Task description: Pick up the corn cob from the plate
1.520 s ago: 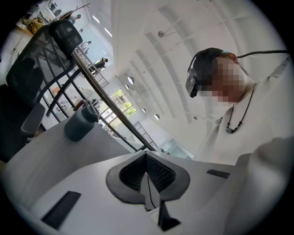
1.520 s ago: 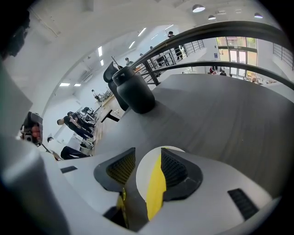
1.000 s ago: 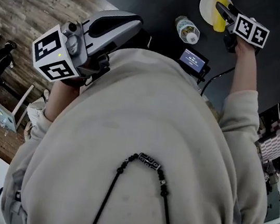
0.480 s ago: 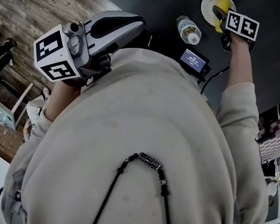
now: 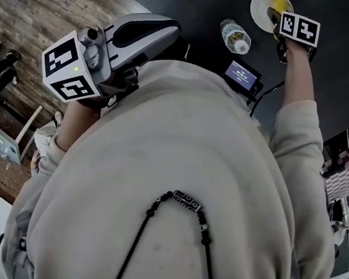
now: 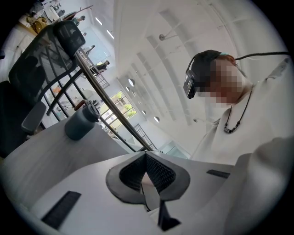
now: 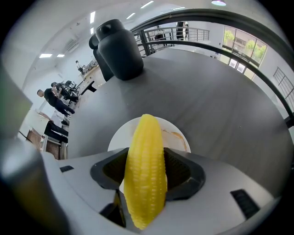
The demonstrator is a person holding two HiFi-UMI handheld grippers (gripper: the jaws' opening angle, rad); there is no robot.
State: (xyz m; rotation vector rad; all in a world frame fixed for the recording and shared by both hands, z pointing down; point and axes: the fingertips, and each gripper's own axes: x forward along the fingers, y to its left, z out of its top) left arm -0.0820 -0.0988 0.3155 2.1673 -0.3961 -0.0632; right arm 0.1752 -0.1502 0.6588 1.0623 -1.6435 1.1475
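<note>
A yellow corn cob [image 7: 144, 170] lies on a small white plate [image 7: 177, 135] on the dark table. In the right gripper view the cob stands lengthwise between the two jaws. My right gripper [image 7: 146, 172] points steeply down over it and its jaws are closing, with both pads against the cob's sides. From the head view only a bit of the cob [image 5: 279, 3] shows on the plate [image 5: 261, 8], beside the right gripper [image 5: 277, 16]. My left gripper [image 5: 169, 29] is held up at the person's left shoulder, away from the table, shut and empty [image 6: 146, 156].
A clear plastic bottle [image 5: 234, 37] lies left of the plate, and a small device with a lit screen [image 5: 242, 74] sits nearer the person. A dark jug [image 7: 117, 46] stands beyond the plate. The table's curved far edge [image 7: 257, 59] has a railing behind it.
My right gripper has moved further over the plate and tipped downward, so its marker cube now covers most of the cob. The left gripper has stayed where it was.
</note>
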